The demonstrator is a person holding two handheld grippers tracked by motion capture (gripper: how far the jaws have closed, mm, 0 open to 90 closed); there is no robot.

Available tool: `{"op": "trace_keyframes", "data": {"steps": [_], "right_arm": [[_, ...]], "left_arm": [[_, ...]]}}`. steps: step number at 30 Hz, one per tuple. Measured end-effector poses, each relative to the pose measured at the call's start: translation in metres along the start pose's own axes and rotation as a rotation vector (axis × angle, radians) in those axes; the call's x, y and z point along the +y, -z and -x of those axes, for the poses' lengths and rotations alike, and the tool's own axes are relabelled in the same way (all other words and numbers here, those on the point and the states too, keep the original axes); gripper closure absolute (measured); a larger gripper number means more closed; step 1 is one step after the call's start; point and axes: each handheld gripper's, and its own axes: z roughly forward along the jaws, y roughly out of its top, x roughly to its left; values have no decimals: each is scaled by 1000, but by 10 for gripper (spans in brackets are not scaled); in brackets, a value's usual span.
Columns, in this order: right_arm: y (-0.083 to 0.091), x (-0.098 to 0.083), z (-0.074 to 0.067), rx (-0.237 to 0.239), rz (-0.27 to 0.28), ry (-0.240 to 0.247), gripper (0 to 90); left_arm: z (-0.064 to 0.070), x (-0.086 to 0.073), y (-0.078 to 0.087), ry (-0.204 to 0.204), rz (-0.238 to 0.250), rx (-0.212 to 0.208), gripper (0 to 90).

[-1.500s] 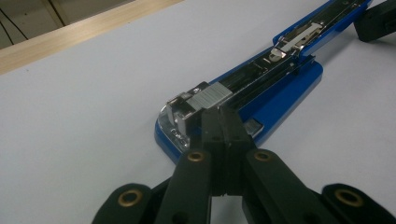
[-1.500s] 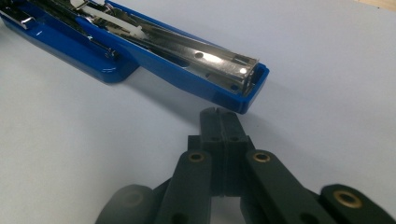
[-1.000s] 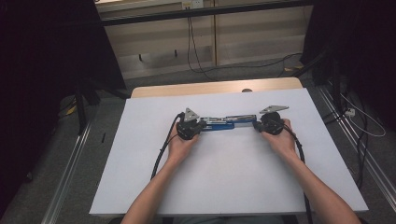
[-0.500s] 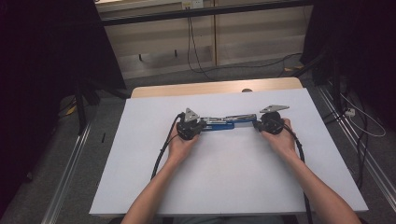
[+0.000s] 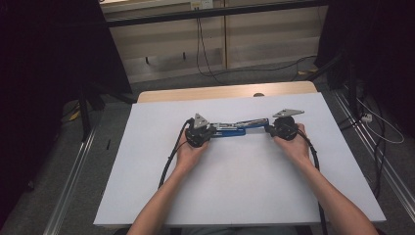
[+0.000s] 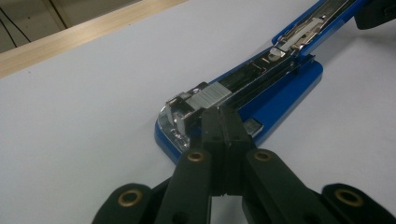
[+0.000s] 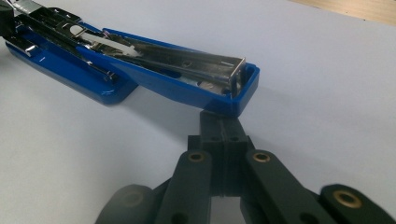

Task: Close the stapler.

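A blue stapler (image 5: 240,128) lies swung open flat on the white table top (image 5: 235,191), metal magazine facing up. In the left gripper view, my left gripper (image 6: 223,116) is shut, jaws pressed together, and its tips rest against the staple end of the magazine on the stapler (image 6: 280,88). In the right gripper view, my right gripper (image 7: 223,122) is also shut, its tips touching the far end of the stapler's blue cover (image 7: 177,70). From above, the left gripper (image 5: 211,132) and right gripper (image 5: 268,128) face each other across the stapler.
A wooden strip (image 5: 225,92) runs along the table's far edge. Cables (image 5: 210,54) lie on the floor beyond it, and metal rails (image 5: 372,156) flank the table. The person's forearms (image 5: 161,200) rest on the near half of the white surface.
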Motion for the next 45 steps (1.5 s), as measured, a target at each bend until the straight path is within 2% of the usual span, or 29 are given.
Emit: {"op": "trace_keyframes", "data": {"steps": [7, 12, 17, 22, 26, 28, 29, 31, 34, 37, 40, 41, 45], "right_arm": [[1, 2, -1, 0, 19, -2, 900], [1, 3, -2, 7, 36, -4, 900], [0, 3, -3, 16, 31, -5, 900], [1, 3, -4, 22, 35, -5, 900], [2, 3, -5, 37, 49, -11, 900], [2, 3, -5, 46, 50, -14, 900], [3, 3, -6, 46, 53, -17, 891], [4, 4, -6, 54, 63, -19, 873], [6, 5, -6, 63, 82, -22, 845], [9, 6, -7, 73, 92, -27, 812], [11, 6, -7, 77, 99, -37, 750], [11, 5, -7, 80, 101, -38, 726], [12, 6, -6, 78, 115, -51, 596]], "left_arm": [[1, 0, 0, -25, 0, 8, 900], [1, 0, 0, -19, 5, 7, 900], [1, 0, 0, -18, 7, -8, 900], [3, 0, 0, -35, 0, -1, 900], [2, 0, 0, -11, 2, -8, 898], [1, 0, 0, -19, 1, -2, 883], [1, 0, 1, -24, 0, 0, 884], [2, 1, 3, -9, -4, -1, 882], [3, 0, 5, -6, -15, -23, 871], [3, 0, 8, -3, -4, -20, 853], [2, 1, 12, 19, 14, -35, 807], [2, 1, 13, 37, 20, -45, 801], [-1, 1, 19, 36, 36, -39, 744]]}}
